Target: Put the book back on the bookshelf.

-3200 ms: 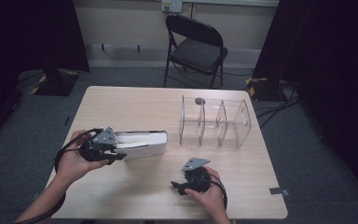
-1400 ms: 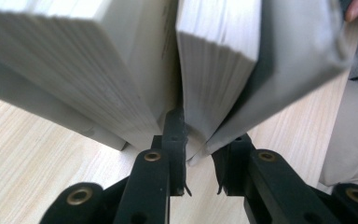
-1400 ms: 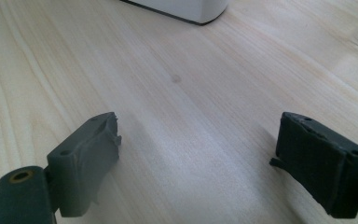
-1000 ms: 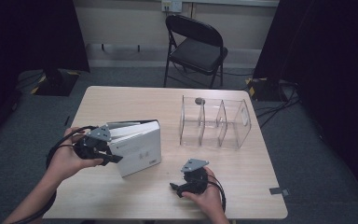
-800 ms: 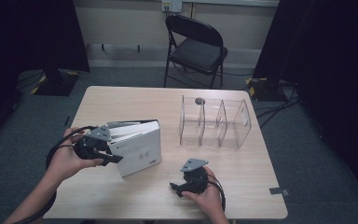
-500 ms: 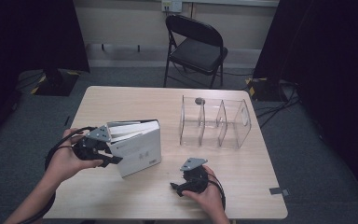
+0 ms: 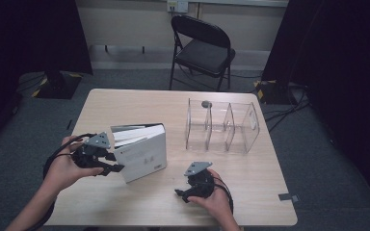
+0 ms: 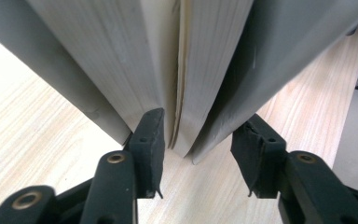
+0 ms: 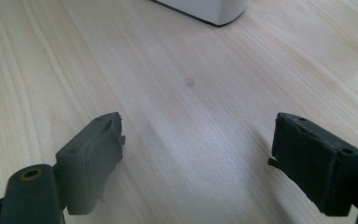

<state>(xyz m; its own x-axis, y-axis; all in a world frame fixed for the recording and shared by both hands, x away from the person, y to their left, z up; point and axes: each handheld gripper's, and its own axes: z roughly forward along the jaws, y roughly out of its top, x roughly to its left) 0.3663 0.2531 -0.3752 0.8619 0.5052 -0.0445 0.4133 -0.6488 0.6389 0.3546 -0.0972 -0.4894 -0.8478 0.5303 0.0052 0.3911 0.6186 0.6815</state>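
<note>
White covers and cream page edges mark the book (image 7: 142, 151), which stands upright on the pale wooden table (image 7: 139, 103), left of centre in the high view, its cover facing the lower right of the frame. The left gripper (image 7: 112, 161) sits at the book's left edge, held in the person's left hand (image 7: 65, 168) at the lower left. In the left gripper view the book (image 8: 121, 56) hangs open slightly, pages parted down the middle; one black jaw is wedged into that gap at the lower centre of the frame, the other stands just off the outer cover at the lower right. These jaws have just been opening, with a section of pages and one cover between them, and the right-hand pad no longer presses on it. The right gripper (image 7: 185, 195) rests at the lower centre of the high view, jaws wide apart over bare wood. A clear plastic divider rack (image 7: 221, 126) stands right of centre, well apart from the book.
</note>
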